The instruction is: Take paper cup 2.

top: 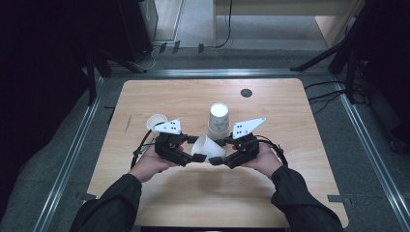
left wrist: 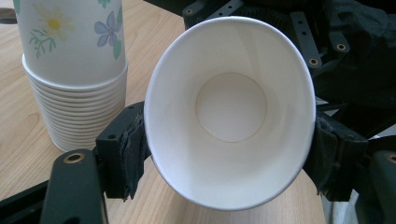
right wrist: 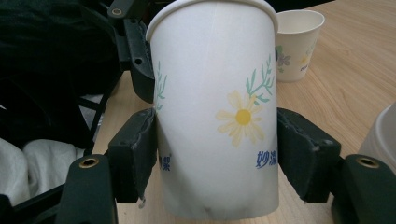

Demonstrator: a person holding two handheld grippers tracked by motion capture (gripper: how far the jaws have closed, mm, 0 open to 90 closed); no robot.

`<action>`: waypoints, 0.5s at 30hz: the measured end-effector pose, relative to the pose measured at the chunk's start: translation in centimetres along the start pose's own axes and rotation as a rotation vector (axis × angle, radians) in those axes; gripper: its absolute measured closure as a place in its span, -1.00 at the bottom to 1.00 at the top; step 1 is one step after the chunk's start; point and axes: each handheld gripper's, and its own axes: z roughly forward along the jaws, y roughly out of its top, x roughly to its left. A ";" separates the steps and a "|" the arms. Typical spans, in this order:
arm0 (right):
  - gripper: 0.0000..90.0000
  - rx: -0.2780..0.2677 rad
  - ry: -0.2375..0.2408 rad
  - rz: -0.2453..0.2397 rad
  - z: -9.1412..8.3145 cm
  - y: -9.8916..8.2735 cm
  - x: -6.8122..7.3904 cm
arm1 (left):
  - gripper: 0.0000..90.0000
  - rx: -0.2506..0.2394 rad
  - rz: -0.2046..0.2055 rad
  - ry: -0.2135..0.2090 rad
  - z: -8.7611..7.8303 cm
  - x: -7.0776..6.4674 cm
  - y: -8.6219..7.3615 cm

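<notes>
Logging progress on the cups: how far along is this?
Done: one cup stands alone, upright, at the table's left. In hand: a second cup lies sideways between both grippers, the left gripper at its rim, the right gripper on its body. Left: the stack behind holds many nested cups.

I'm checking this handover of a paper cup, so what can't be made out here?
- Held cup: its base, high view, hidden by the right gripper.
- Cup stack: top cut off by the left gripper view's edge.
- Dark disc on the table: too small to identify.
</notes>
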 end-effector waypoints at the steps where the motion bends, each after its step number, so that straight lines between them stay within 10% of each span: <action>1: -0.27 -0.001 0.000 0.000 0.0 0.0 0.0 | -0.46 -0.002 0.001 0.001 0.0 0.0 0.0; 15: -0.32 0.013 -0.005 0.012 -0.3 0.0 -0.1 | -0.45 -0.012 0.000 0.010 -0.3 0.0 0.0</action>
